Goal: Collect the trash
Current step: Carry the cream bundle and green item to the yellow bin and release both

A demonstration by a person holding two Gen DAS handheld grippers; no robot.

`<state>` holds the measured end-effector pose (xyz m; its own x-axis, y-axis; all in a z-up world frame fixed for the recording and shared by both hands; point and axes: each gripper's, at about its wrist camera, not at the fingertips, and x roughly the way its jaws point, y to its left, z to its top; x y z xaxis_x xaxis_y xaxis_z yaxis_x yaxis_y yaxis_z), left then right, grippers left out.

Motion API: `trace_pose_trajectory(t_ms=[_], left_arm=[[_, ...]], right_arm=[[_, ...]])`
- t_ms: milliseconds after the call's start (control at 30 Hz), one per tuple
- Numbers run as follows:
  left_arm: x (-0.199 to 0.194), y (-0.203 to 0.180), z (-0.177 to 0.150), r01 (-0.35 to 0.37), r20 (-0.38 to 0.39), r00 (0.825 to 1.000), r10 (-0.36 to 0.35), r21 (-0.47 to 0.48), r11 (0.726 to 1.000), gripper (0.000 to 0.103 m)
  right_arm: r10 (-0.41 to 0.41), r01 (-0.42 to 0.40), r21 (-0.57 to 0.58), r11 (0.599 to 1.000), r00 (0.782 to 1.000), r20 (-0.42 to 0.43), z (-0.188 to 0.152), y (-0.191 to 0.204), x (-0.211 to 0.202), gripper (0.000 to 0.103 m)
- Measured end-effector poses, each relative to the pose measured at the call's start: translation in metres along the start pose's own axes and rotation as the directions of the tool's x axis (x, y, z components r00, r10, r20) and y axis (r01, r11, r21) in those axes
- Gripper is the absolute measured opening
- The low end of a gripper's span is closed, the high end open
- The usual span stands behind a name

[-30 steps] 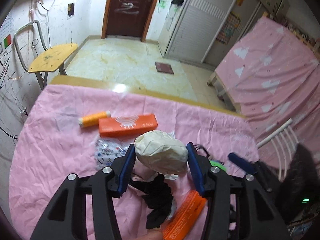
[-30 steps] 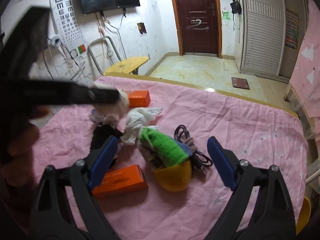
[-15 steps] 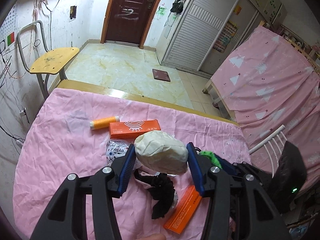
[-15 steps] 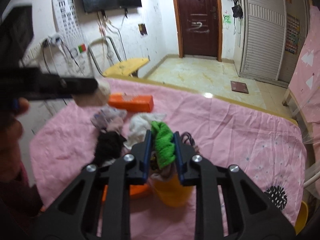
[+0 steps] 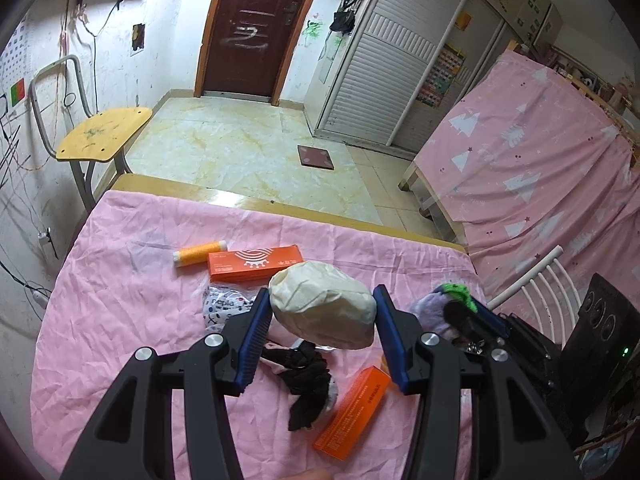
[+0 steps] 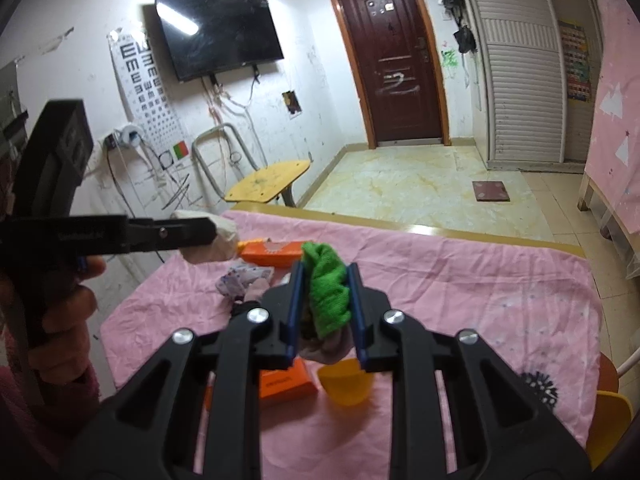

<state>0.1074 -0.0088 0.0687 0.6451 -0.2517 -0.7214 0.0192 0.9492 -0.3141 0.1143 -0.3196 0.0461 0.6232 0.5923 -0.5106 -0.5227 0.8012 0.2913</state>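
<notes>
My left gripper [image 5: 322, 295] is shut on a cream crumpled paper wad [image 5: 320, 312], held above the pink-covered table [image 5: 120, 280]. In the right wrist view that gripper [image 6: 200, 233] and its wad [image 6: 224, 236] hang at the left, with a hand on the handle. My right gripper [image 6: 326, 270] is shut on a green cloth [image 6: 328, 292] bundled with a greyish rag, raised over a yellow cup [image 6: 346, 384]. The same bundle [image 5: 454, 292] shows at the right of the left wrist view.
On the table lie an orange thread spool [image 5: 200, 254], a long orange box [image 5: 256, 262], a printed tissue pack [image 5: 224, 306], a black cloth [image 5: 306, 384] and a second orange box [image 5: 354, 412]. A yellow chair [image 5: 104, 140] stands beyond the far edge. A pink-covered bed [image 5: 540, 160] is to the right.
My right gripper closed on the green cloth bundle and lifted it out of the yellow cup. The left gripper kept its hold on the wad and rose a little.
</notes>
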Motion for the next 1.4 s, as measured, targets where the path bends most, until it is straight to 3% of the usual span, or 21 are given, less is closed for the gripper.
trace_pose_trajectory(t_ms=[400,467,833,967,1033,1067,1100,1300,1400], left_arm=[[0.011,-0.045,-0.006,0.034,-0.037,0.999,-0.031,0.072,0.997,0.044],[0.012,-0.058,-0.008,0.047,-0.043,0.998,-0.043,0.093,0.995,0.044],[0.021,-0.144,-0.032,0.128,-0.094,0.99,-0.109,0.222,0.967,0.044],[0.023,-0.169,-0.042,0.157,-0.112,0.985,-0.132,0.261,0.952,0.044],[0.024,-0.18,-0.047,0.17,-0.121,0.983,-0.141,0.278,0.945,0.044],[0.025,-0.186,-0.049,0.176,-0.127,0.981,-0.144,0.288,0.941,0.044],[0.026,-0.192,-0.051,0.18,-0.131,0.981,-0.146,0.3,0.937,0.044],[0.041,-0.227,-0.064,0.216,-0.181,0.97,-0.161,0.349,0.912,0.044],[0.052,-0.252,-0.071,0.289,-0.241,0.947,-0.212,0.353,0.89,0.044]], right_arm=[[-0.121,0.106,0.127,0.986,0.986,0.116,-0.022,-0.067,-0.065,0.02],[-0.18,0.159,0.151,0.976,0.974,0.135,-0.027,-0.083,-0.082,0.02],[-0.351,0.277,0.314,0.908,0.912,0.212,-0.046,-0.163,-0.166,0.021],[-0.396,0.311,0.353,0.882,0.896,0.2,-0.055,-0.182,-0.184,0.033],[-0.398,0.299,0.385,0.873,0.893,0.211,-0.058,-0.19,-0.191,0.048],[-0.401,0.296,0.396,0.869,0.89,0.215,-0.059,-0.193,-0.193,0.061],[-0.404,0.297,0.4,0.867,0.889,0.216,-0.059,-0.193,-0.193,0.065],[-0.445,0.304,0.457,0.836,0.863,0.24,-0.064,-0.206,-0.205,0.066],[-0.458,0.276,0.508,0.816,0.845,0.277,-0.068,-0.214,-0.219,0.071]])
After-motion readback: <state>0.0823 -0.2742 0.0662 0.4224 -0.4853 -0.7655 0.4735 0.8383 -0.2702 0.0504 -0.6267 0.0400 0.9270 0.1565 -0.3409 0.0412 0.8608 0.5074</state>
